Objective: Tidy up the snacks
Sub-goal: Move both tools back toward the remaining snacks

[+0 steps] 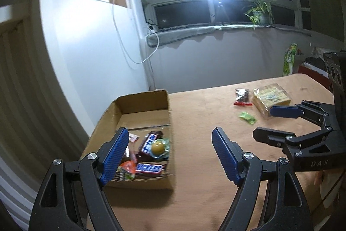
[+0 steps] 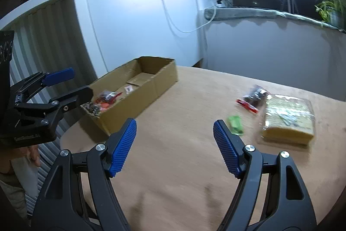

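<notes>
1. Status. Left gripper: jaws apart, nothing between pads. It sits at the near end of the cardboard box, which lies at the table's left edge. Right gripper: jaws also apart, empty, over bare tan tabletop.

2. Box contents (left wrist view): two Snickers bars, an orange wrapper, a round yellowish sweet in clear wrap, misc. small packets. All sit at the near end; far end bare.

3. Items remaining on table, all to the right of the box and well apart from it:
- green candy, nearest the right gripper, just ahead and to the right of its right-hand pad. Long axis approx. diagonal, running away from the gripper.
- dark packet w/ red strip, beyond the candy.
- yellow clear-wrapped pack, largest item, touching or just beside the dark packet; which, cannot tell (blur).

4. Relation governing next move (judgement). Right gripper is clearly nearer all three loose items; left gripper is nearer the box. The green candy is the likely next pick: shift the right gripper fwd and slightly right, then roll the wrist so the pads close across the candy's short side.

5. Caution. Candy is thin and flat, so the pads must come right down to the tabletop.
</notes>
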`<action>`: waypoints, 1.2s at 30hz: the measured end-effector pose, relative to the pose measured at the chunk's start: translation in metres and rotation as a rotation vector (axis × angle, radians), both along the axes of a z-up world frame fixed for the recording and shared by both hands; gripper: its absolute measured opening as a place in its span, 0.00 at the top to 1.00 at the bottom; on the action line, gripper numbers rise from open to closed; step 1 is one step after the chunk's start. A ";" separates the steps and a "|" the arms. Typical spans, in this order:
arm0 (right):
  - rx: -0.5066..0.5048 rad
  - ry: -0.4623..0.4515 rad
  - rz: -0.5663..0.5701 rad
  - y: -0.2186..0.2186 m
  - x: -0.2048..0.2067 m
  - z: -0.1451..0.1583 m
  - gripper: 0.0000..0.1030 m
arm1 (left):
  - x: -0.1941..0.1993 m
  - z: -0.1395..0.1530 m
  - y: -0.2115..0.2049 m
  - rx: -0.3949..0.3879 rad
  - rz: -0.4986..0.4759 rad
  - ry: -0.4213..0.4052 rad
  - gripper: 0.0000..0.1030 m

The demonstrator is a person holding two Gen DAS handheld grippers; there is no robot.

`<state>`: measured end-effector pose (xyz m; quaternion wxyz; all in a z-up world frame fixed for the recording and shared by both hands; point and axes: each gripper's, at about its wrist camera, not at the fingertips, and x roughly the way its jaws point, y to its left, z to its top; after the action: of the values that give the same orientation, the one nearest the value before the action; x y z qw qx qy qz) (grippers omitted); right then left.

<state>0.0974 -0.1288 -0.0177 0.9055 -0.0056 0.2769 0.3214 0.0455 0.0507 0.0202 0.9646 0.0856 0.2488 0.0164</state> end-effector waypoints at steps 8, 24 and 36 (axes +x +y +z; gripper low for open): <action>-0.099 0.104 -0.084 -0.038 0.035 -0.033 0.18 | 0.011 -0.014 -0.029 -0.059 -0.075 0.068 0.23; -0.313 0.235 0.036 0.003 0.116 -0.066 0.18 | 0.067 -0.047 -0.042 -0.252 -0.112 0.215 0.23; -0.307 0.217 0.023 -0.034 0.111 -0.062 0.77 | 0.157 -0.062 -0.072 -0.300 -0.140 0.288 0.23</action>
<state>0.2086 -0.1628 -0.0798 0.8551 -0.1120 0.4188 0.2842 0.2029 -0.0216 -0.0415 0.9198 -0.0404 0.3773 -0.1003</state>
